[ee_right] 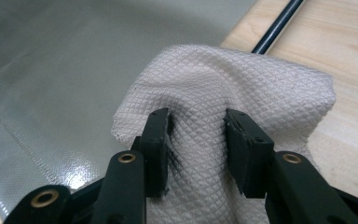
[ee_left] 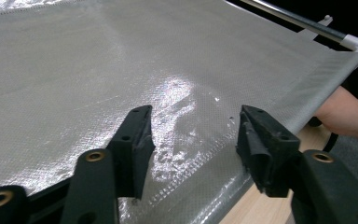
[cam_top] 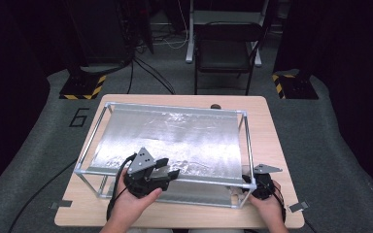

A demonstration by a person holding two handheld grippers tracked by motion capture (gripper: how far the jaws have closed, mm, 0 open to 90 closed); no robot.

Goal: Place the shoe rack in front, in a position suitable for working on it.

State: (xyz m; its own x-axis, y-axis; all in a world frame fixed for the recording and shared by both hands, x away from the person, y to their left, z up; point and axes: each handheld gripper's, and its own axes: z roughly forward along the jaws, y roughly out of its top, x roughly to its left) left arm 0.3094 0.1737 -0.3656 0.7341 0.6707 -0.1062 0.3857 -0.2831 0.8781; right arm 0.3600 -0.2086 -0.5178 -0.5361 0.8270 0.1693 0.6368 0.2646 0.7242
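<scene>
Silver woven sheet stretched taut on a tube frame over the table. White quilted cloth bunched at the sheet's near right corner, pinched by right gripper: soft, light, grab a fold. Left gripper gapes empty above wet patch.

Light wooden table, metal frame with silver sheet standing on it
</scene>
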